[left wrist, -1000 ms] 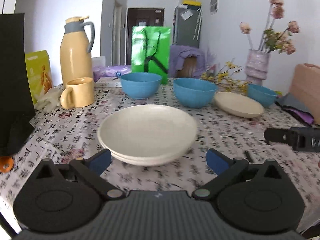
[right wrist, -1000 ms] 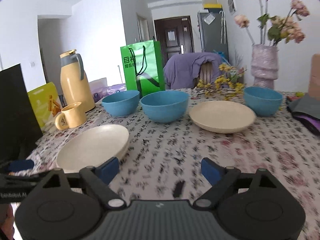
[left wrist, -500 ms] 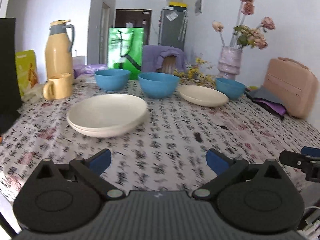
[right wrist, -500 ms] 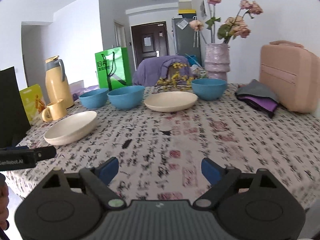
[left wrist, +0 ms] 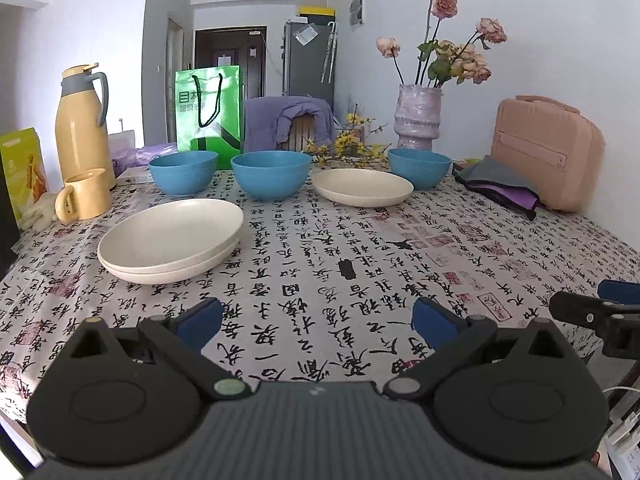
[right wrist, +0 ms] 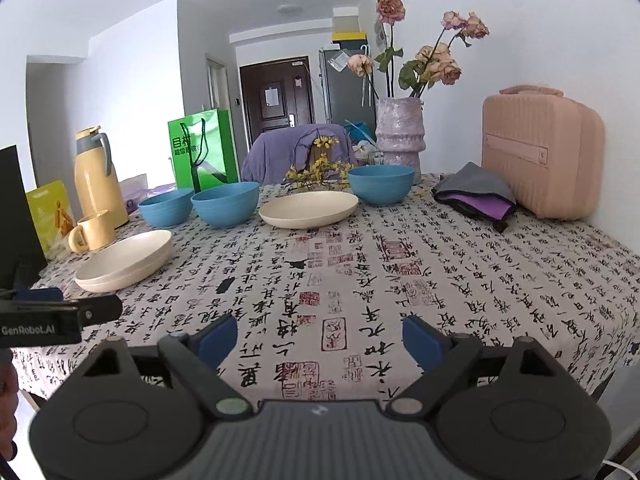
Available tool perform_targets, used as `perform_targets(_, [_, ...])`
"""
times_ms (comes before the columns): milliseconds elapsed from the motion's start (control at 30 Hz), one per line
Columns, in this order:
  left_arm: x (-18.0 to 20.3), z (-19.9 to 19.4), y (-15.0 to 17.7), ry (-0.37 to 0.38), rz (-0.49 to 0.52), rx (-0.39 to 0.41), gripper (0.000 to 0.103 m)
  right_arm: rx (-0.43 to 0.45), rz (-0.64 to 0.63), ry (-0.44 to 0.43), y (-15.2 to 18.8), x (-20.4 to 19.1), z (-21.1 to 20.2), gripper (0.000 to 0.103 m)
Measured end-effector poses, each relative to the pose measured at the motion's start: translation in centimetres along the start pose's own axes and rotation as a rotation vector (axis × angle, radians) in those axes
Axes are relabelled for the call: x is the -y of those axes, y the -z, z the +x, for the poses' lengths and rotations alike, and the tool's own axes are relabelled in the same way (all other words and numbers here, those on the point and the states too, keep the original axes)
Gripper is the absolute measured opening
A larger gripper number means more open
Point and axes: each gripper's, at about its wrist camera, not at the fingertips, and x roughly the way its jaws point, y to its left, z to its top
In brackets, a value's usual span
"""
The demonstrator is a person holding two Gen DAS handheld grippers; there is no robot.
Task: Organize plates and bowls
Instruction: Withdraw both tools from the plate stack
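Both grippers hanging spread and empty at the near table edge
Left gripper (left wrist: 316, 320) and right gripper (right wrist: 320, 338) are gaping wide; stacked plates (left wrist: 170, 246) are sitting near left, single plate (left wrist: 362, 187) and blue bowls (left wrist: 271, 174) lying far across

The left gripper (left wrist: 316, 322) is hovering with its fingers (left wrist: 200, 320) spread wide over the bench (left wrist: 440, 240), nothing between them. Two stacked cream plates (left wrist: 170, 246) are sitting ahead on the left, a single cream plate (left wrist: 362, 186) lying farther back among three blue bowls (left wrist: 271, 174).
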Motion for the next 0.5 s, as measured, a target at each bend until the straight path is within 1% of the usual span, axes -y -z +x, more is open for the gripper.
perform_targets(133, [-0.1, 0.9, -0.6, -0.005, 0.005, -0.002, 0.103, -0.016, 0.003, -0.001, -0.1, 0.1, 0.9, 0.089])
perform_targets(300, [-0.4, 2.9, -2.3, -0.017, 0.013, -0.003, 0.103, -0.033, 0.017, 0.016, -1.0, 0.8, 2.9, 0.089])
perform_targets(367, [-0.6, 4.0, -3.1, -0.021, 0.011, -0.006, 0.103, -0.041, 0.022, 0.020, -1.5, 1.1, 3.8, 0.090])
perform_targets(500, [-0.8, 7.1, -4.9, -0.021, -0.003, -0.047, 0.103, -0.077, 0.038, 0.033, -2.7, 2.1, 6.4, 0.090])
